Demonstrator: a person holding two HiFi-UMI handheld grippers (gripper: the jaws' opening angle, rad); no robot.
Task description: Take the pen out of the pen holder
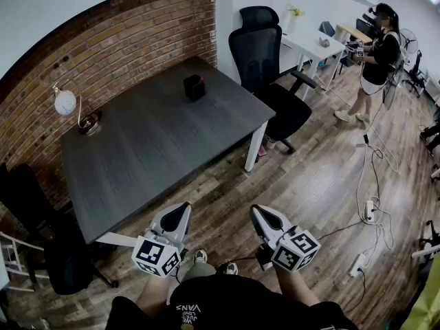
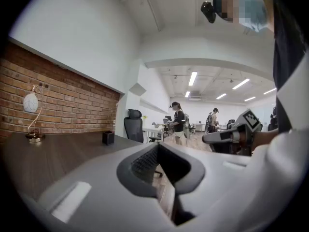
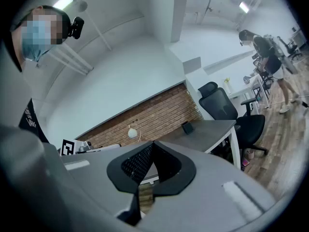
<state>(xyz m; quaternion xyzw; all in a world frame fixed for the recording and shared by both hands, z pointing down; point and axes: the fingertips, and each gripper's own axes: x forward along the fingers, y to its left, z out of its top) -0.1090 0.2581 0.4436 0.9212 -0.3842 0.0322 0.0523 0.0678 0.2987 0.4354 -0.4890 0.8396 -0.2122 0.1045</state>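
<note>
The black pen holder (image 1: 194,86) stands near the far edge of the dark grey table (image 1: 158,143); it also shows small in the left gripper view (image 2: 108,137) and the right gripper view (image 3: 187,127). No pen can be made out in it at this distance. Both grippers hang side by side over the wooden floor, short of the table's near corner and far from the holder. My left gripper (image 1: 180,212) (image 2: 158,146) is shut with nothing in it. My right gripper (image 1: 265,217) (image 3: 152,145) also has its jaws together and empty.
A white globe lamp (image 1: 65,103) stands on the table's left end by the brick wall. One black office chair (image 1: 265,53) sits past the table's right side, another (image 1: 34,218) at its near left. A person (image 1: 378,53) stands at the back right. Cables and power strips (image 1: 369,212) lie on the floor.
</note>
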